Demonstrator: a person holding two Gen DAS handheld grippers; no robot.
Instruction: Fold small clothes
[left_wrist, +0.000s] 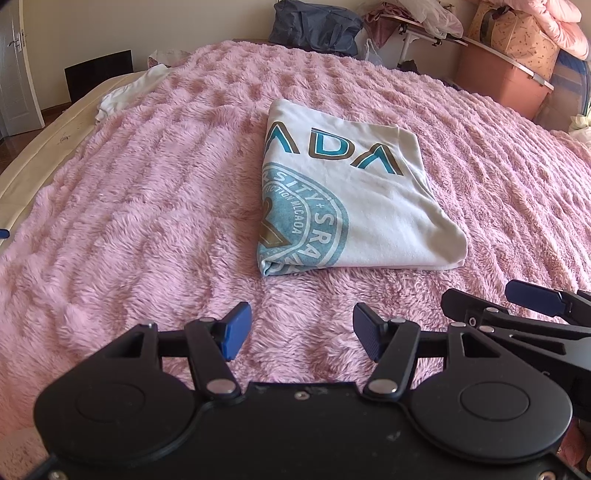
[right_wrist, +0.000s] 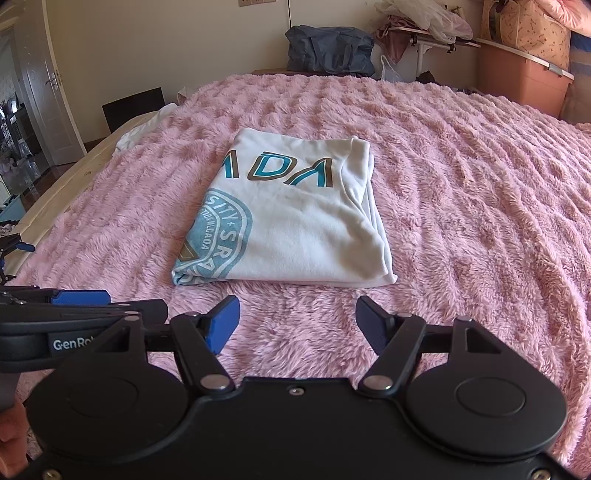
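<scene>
The white cotton T-shirt with teal print (left_wrist: 354, 192) lies folded into a compact rectangle mid-frame on the fluffy pink blanket (left_wrist: 147, 206), seemingly finished, with left tongs (left_wrist: 302, 330) and right tongs (right_wrist: 297, 324) both released, empty, below it.

- Pink fluffy blanket (right_wrist: 461, 192) covers the bed, spreading ahead of the tongs & to both sides.
- Bare beige mattress edge (left_wrist: 33, 147) shows far left of the tongs.
- Cream wall (right_wrist: 166, 44) at the far end; daylight falls bright across the bed.
- White door (right_wrist: 44, 92) w/ metal handle, far left; darker room seen past it.
- Black panel (right_wrist: 133, 107) stands against the wall beyond the bed, ahead-left.
- Dark blue bag (right_wrist: 330, 50) straight ahead beyond the bed.
- Small white table (right_wrist: 424, 40) w/ clutter, ahead-right.
- Brown storage box (right_wrist: 524, 83) far right, patterned bag (left_wrist: 517, 31) on top.
</scene>
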